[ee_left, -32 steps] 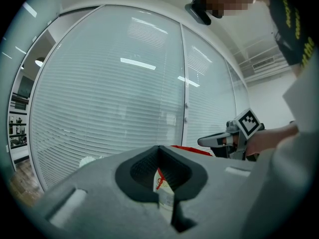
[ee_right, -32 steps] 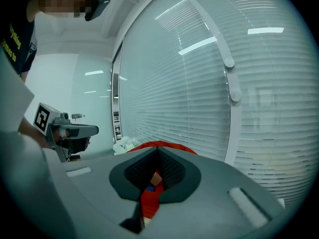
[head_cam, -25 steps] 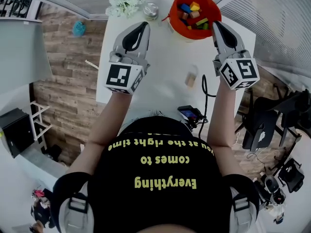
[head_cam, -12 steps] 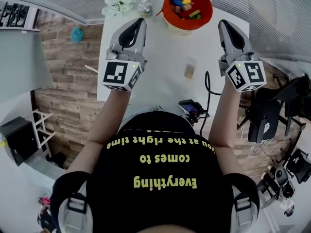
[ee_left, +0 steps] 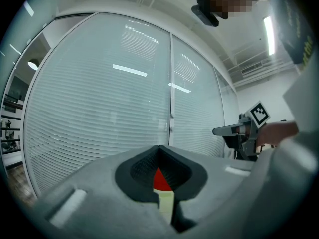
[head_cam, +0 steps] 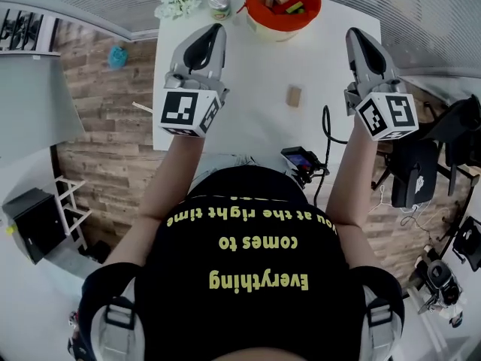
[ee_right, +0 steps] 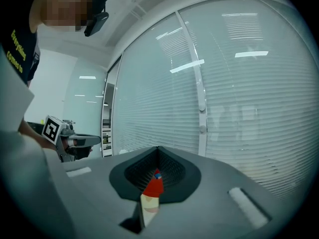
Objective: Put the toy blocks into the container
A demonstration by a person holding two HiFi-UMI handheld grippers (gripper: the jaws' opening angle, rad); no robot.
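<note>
White table [head_cam: 255, 81] over wood-plank flooring [head_cam: 105, 104] fills the head view. The orange-lined round container [head_cam: 258, 15] sits at the table's far edge, coloured blocks already inside. One small tan wooden toy block [head_cam: 294, 95] lies alone mid-table, between your grippers. Expect it to be light, rigid and smooth; pinch it across two opposite flat faces. Your left gripper [head_cam: 216, 30] and right gripper [head_cam: 355, 33] hover above the table.

Left gripper view: jaws together, empty, facing slatted window blinds [ee_left: 99, 108]; only a red sliver of the container shows through, the block hidden.

Right gripper view: jaws likewise closed on nothing, block unseen.
</note>
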